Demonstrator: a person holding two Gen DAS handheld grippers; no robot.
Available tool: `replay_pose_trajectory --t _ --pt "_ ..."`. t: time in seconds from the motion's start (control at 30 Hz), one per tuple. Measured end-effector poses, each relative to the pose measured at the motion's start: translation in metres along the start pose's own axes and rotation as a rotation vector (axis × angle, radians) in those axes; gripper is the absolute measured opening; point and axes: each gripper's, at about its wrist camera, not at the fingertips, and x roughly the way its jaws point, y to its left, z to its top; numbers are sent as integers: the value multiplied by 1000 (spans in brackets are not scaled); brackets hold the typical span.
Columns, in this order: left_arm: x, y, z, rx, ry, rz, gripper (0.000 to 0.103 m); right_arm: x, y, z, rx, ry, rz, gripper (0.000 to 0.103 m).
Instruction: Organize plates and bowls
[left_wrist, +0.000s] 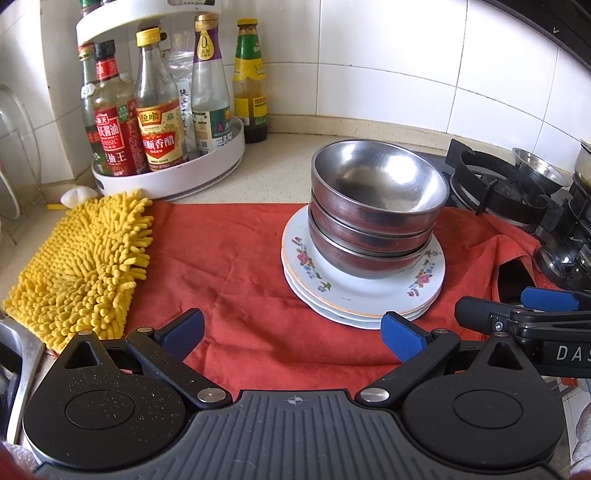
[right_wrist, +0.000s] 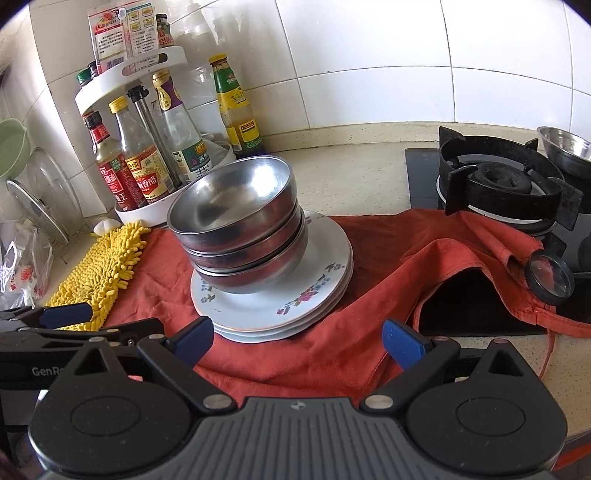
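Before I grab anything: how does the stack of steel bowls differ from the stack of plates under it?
The steel bowls are deep, plain bare metal; the plates are flat, white, with flower prints on the rim. The bowls nest three high and stand tall; the plates lie low, at least three. The bowls' stack is narrower, so the plates' rims show all round it. Both sit upright on the red cloth, untouched by either open gripper.

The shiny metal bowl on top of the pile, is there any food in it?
Empty. The top shiny metal bowl stands upright on two more bowls, and both views show only its bare steel inside.
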Motion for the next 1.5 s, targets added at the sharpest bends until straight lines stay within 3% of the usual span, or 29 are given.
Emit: replay_pose_trajectory --t 1.5 --pt "9 4 2 -3 13 -4 103 7 2 4 0 14 -25 96"
